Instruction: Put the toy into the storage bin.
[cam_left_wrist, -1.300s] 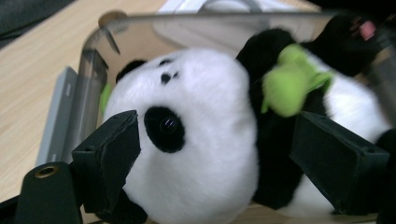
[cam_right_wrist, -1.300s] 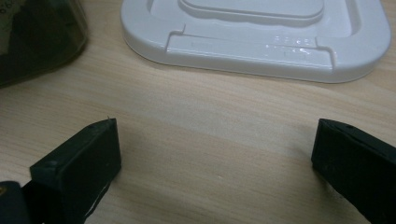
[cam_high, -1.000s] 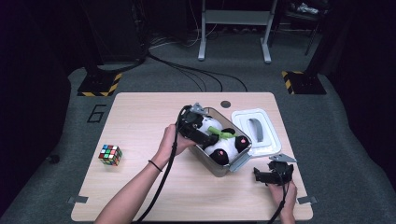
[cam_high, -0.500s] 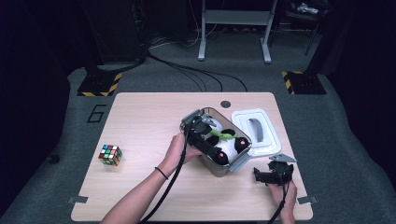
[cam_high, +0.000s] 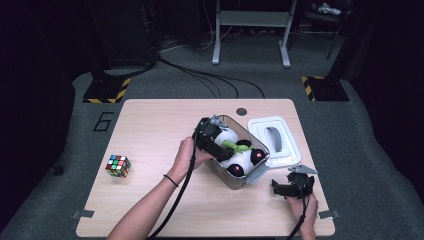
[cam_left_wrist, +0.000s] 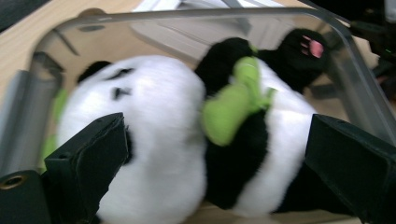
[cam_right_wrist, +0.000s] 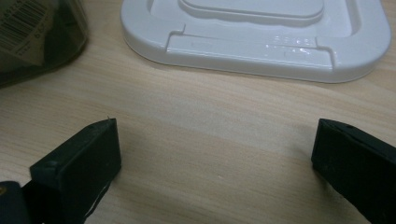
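Here, the left claw (cam_high: 216, 145) reaches into a clear plastic container (cam_high: 254, 176) at the centre of the wooden surface (cam_high: 150, 130), its jaws spread wide on either side of a stuffed panda (cam_high: 239, 152) lying inside. In the left gripper view the panda (cam_left_wrist: 187, 140) lies between the two black jaws, white head toward the left of the frame, a green bow (cam_left_wrist: 231, 105) at its neck, one black paw with a pink pad at upper right; the jaws are released and do not yet pinch the toy. The container's white lid (cam_high: 277, 142) lies flat just to the right of the box. The right claw (cam_high: 291, 189) rests low at the lower right of the high view, likewise released and holding nothing, with the lid (cam_right_wrist: 261, 32) across the top of its own view. A colour-puzzle cube (cam_high: 118, 166) sits well apart at the left.

The step in hand looks like a grasp of the panda. To do it well, the left claw should close around the soft body rather than the bow, squeeze enough to hold the plush, and lift straight up clear of the container's walls.
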